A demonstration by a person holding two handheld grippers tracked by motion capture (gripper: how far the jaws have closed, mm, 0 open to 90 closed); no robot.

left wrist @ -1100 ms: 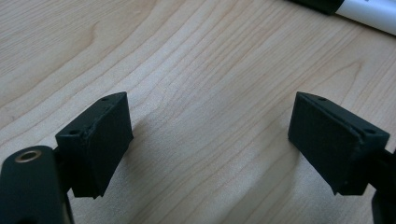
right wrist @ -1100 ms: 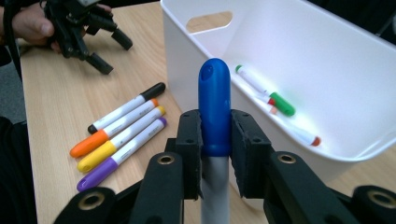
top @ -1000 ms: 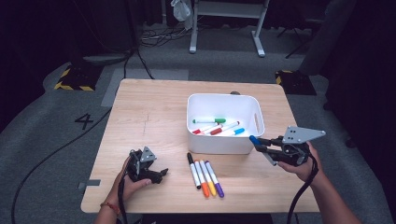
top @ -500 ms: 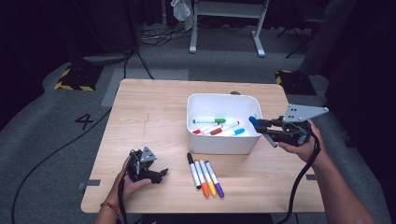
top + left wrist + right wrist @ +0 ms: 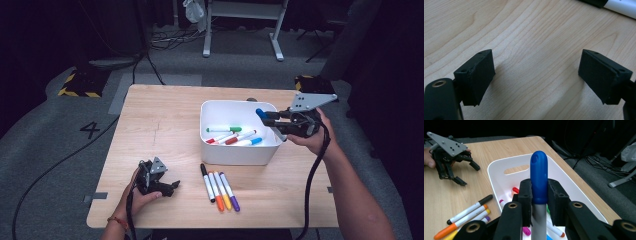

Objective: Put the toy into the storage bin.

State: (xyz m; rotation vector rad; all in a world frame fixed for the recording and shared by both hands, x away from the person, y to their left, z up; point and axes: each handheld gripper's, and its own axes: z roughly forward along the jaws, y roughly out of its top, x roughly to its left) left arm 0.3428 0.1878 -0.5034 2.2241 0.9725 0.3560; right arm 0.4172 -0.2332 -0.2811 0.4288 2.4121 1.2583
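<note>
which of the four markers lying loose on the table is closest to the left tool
The black-capped marker, leftmost of the row in front of the white bin; the orange, yellow and purple ones lie farther from the left tool.

right gripper (image 5: 539, 195) clamped on blue-capped marker (image 5: 538, 178), above white bin (image 5: 499, 167)

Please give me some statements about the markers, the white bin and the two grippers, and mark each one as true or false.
1. The right gripper is shut on a blue-capped marker. True.
2. The left gripper holds a marker. False: its jaws are open over bare table.
3. Four markers lie on the table in front of the white bin. True.
4. The white bin contains no markers. False: several lie inside, including a green-capped marker.
</note>
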